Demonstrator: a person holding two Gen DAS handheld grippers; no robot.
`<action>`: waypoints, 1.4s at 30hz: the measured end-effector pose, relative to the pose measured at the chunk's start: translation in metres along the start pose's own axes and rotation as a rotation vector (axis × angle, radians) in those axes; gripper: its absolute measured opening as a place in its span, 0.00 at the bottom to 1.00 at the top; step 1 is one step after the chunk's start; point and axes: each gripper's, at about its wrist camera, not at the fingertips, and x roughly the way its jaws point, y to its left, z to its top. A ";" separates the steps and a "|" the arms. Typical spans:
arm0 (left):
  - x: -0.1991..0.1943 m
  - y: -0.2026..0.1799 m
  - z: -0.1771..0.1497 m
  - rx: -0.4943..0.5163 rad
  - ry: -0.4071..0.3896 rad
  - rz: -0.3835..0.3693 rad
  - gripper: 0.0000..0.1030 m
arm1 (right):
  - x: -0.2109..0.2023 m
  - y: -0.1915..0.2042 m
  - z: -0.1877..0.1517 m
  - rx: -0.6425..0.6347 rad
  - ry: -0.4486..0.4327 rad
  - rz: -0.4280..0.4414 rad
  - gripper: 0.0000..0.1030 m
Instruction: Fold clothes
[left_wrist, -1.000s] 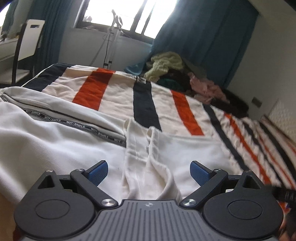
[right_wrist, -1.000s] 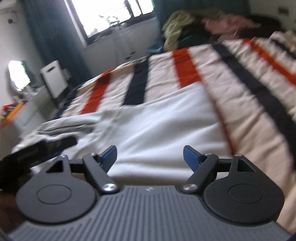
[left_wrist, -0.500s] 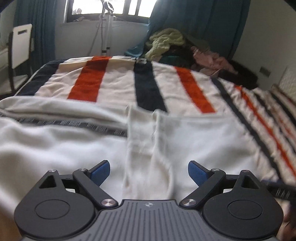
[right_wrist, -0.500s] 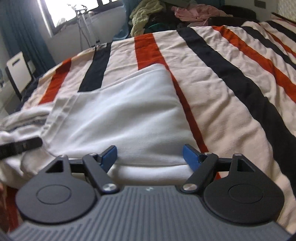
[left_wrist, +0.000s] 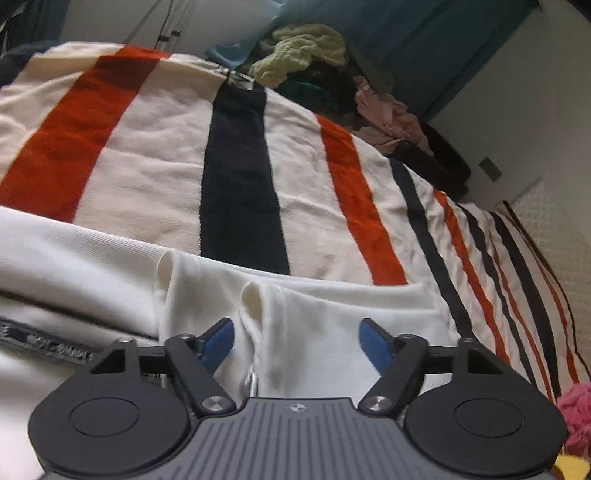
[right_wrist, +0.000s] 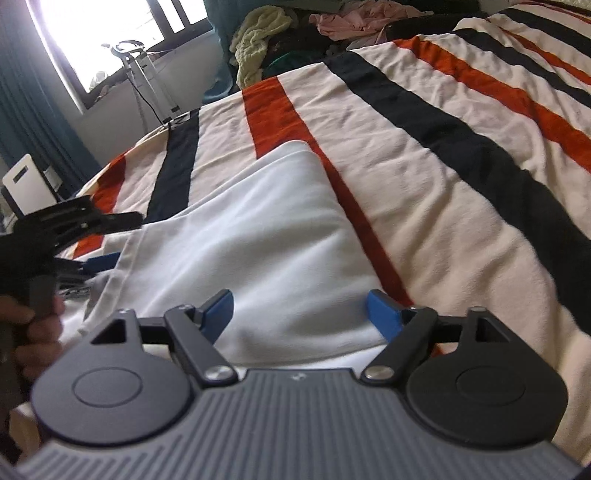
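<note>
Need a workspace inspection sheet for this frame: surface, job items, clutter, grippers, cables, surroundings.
Surface: cream bedspread with red and black stripes, lightly wrinkled.
Job's things: white knit garment lying flat on the bed, seamed edge bunched at its left.
Clutter: heap of yellow-green, pink and dark clothes beyond the bed's far edge.
Grippers: left gripper and right gripper, jaws open, low over the garment, holding nothing.
Cables: nothing seen for certain.
Surroundings: bright window, teal curtains, metal stand.

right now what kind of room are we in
Most likely a bedroom: a striped blanket covers what looks like a bed, a pile of clothes sits at its far end, and dark curtains frame a window.
</note>
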 end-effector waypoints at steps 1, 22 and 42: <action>0.008 0.002 0.003 -0.004 0.005 -0.008 0.66 | 0.003 0.004 0.000 -0.018 -0.008 -0.014 0.80; -0.006 -0.017 -0.019 0.152 -0.213 0.243 0.42 | 0.020 0.019 -0.006 -0.141 -0.054 -0.087 0.80; -0.119 -0.034 -0.120 0.145 -0.132 0.254 0.61 | -0.027 0.015 -0.007 -0.126 -0.122 0.003 0.78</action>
